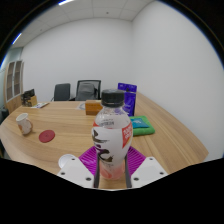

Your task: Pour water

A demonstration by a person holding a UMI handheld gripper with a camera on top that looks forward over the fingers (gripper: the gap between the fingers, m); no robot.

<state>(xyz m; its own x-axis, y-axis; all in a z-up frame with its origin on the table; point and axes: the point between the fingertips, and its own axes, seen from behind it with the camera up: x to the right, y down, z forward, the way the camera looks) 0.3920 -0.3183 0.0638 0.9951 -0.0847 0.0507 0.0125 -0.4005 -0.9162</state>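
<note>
A clear plastic bottle (111, 135) with a black cap and a white label with pink and black marks stands upright between my fingers. My gripper (111, 170) is shut on the bottle, the purple pads (92, 158) pressing its lower part on both sides. The bottle is held above the near edge of a long wooden table (60, 125). A white cup (24, 123) stands on the table far to the left, beyond the fingers.
A pink round thing (47, 134) lies next to the cup. A green flat thing (143, 127) and a blue box (127, 95) are to the right behind the bottle. Office chairs (88, 90) stand at the table's far side. A white lid (67, 160) lies by the left finger.
</note>
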